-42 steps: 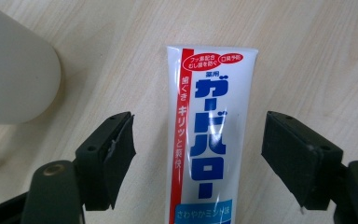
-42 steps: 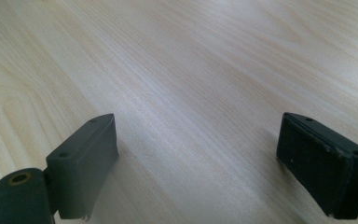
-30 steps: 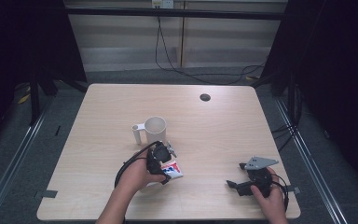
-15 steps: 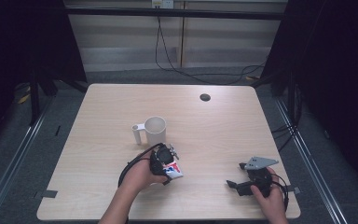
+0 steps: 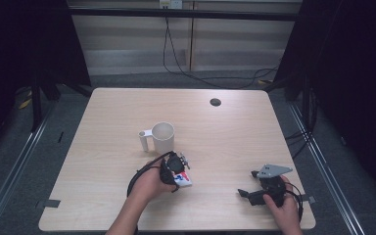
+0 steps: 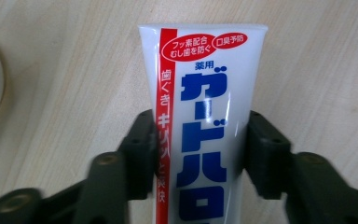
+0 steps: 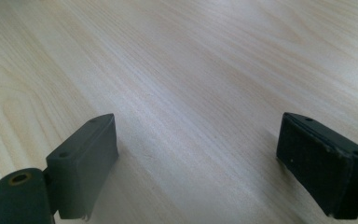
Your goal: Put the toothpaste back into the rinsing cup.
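A white toothpaste tube [image 6: 205, 70] with a red stripe and blue Japanese lettering lies on the wooden table [image 5: 103, 122]. My left gripper [image 6: 200, 130] is shut on the tube, one jaw pressed against each side of it. In the high view the left gripper [image 5: 177, 169] sits just in front of a white mug [image 5: 162, 137], and the tube [image 5: 184, 180] pokes out toward the near side. My right gripper [image 7: 196, 140] rests open near the front right of the table with bare wood between its jaws; in the high view the right gripper [image 5: 246, 193] points left.
The mug stands upright near the table's middle, its handle [image 5: 144, 139] pointing left. A small black round grommet [image 5: 215, 102] sits at the back right of the tabletop. Cables trail on the floor beyond the far edge.
My left gripper has edged slightly right with the tube held in it. The right gripper has stayed where it was.
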`<state>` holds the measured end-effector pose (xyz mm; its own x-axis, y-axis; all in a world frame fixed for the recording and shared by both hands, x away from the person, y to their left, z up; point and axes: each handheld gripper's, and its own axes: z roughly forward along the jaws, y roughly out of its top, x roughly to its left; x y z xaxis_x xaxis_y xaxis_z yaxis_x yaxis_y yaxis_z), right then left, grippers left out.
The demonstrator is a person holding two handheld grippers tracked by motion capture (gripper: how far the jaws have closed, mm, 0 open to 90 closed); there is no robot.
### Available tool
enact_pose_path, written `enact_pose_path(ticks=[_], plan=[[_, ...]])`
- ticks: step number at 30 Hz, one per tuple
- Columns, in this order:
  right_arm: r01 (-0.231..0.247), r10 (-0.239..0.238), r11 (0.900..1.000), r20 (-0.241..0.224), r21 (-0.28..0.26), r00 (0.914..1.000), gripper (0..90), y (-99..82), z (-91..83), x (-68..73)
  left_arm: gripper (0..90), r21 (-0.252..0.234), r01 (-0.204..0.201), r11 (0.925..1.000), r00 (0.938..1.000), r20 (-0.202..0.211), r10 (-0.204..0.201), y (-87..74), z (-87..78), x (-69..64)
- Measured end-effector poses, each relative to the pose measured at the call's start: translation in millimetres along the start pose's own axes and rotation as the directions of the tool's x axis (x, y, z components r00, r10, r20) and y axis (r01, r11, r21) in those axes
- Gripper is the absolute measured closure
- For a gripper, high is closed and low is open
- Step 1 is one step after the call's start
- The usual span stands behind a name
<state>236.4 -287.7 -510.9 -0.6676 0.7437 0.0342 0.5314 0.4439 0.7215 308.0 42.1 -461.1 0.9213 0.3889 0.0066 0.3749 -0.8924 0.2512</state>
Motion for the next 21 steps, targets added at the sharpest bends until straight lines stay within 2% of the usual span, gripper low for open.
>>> enact_pose_path(ticks=[1, 2, 4, 5, 6, 8, 11, 12, 13, 17, 19, 20, 21], plan=[[0.0, 0.0, 1.0, 0.0, 0.0, 1.0, 11.8, 0.1, 0.1, -0.1, 63.0, -0.006, 0.01, 0.9999, 0.9999, 0.003, -0.01, -0.1, -1.8, 0.2], [0.0, 0.0, 1.0, 0.0, 0.0, 1.0, 11.8, 0.2, 0.1, -0.2, 65.1, -0.011, 0.002, 0.9999, 1.0, 0.007, -0.002, -0.4, -2.7, 1.0], [0.002, -0.002, 1.0, -0.001, -0.001, 1.0, 11.8, 0.2, 0.4, -0.4, 66.5, -0.024, 0.018, 0.9995, 0.9997, 0.016, -0.018, -1.8, -2.7, 0.8], [0.002, -0.002, 1.0, -0.001, -0.001, 1.0, 11.8, 0.3, 0.4, -0.4, 67.0, -0.043, 0.042, 0.9982, 0.999, 0.02, -0.041, -4.2, -4.7, 1.7], [0.002, -0.002, 1.0, -0.001, -0.001, 1.0, 11.8, 0.3, 0.4, -0.4, 67.2, -0.043, 0.042, 0.9982, 0.999, 0.02, -0.041, -4.2, -4.7, 1.7], [0.001, -0.001, 1.0, 0.0, 0.0, 1.0, 11.8, 0.3, 0.3, -0.4, 67.3, -0.08, 0.064, 0.9948, 0.9969, 0.05, -0.06, -7.8, -8.0, 2.6], [0.002, -0.002, 1.0, -0.001, -0.001, 1.0, 11.8, 0.3, 0.4, -0.5, 67.3, -0.1, 0.07, 0.9925, 0.9967, 0.046, -0.066, -8.7, -12.8, 3.4], [0.002, -0.002, 1.0, 0.0, -0.002, 1.0, 11.8, 0.3, 0.4, -0.4, 67.2, -0.124, 0.085, 0.9886, 0.9958, 0.043, -0.08, -9.2, -18.1, 3.8], [0.002, -0.002, 1.0, 0.0, -0.002, 1.0, 11.8, 0.3, 0.4, -0.4, 67.2, -0.124, 0.085, 0.9886, 0.9958, 0.043, -0.08, -9.2, -18.1, 3.8], [0.002, -0.002, 1.0, -0.001, -0.001, 1.0, 11.8, 0.3, 0.4, -0.5, 67.2, -0.192, 0.118, 0.9742, 0.9926, 0.05, -0.11, -10.9, -30.0, 7.1], [0.002, -0.002, 1.0, 0.0, -0.002, 1.0, 11.8, 0.3, 0.4, -0.4, 67.2, -0.203, 0.119, 0.9719, 0.9927, 0.045, -0.112, -11.3, -32.1, 8.0], [0.002, -0.002, 1.0, -0.001, -0.001, 1.0, 11.8, 0.3, 0.4, -0.5, 67.2, -0.234, 0.138, 0.9625, 0.9903, 0.044, -0.132, -12.5, -35.3, 8.2], [0.001, -0.001, 1.0, -0.001, -0.001, 1.0, 11.8, 0.3, 0.4, -0.4, 67.2, -0.234, 0.138, 0.9625, 0.9903, 0.044, -0.132, -12.5, -35.3, 8.2]])
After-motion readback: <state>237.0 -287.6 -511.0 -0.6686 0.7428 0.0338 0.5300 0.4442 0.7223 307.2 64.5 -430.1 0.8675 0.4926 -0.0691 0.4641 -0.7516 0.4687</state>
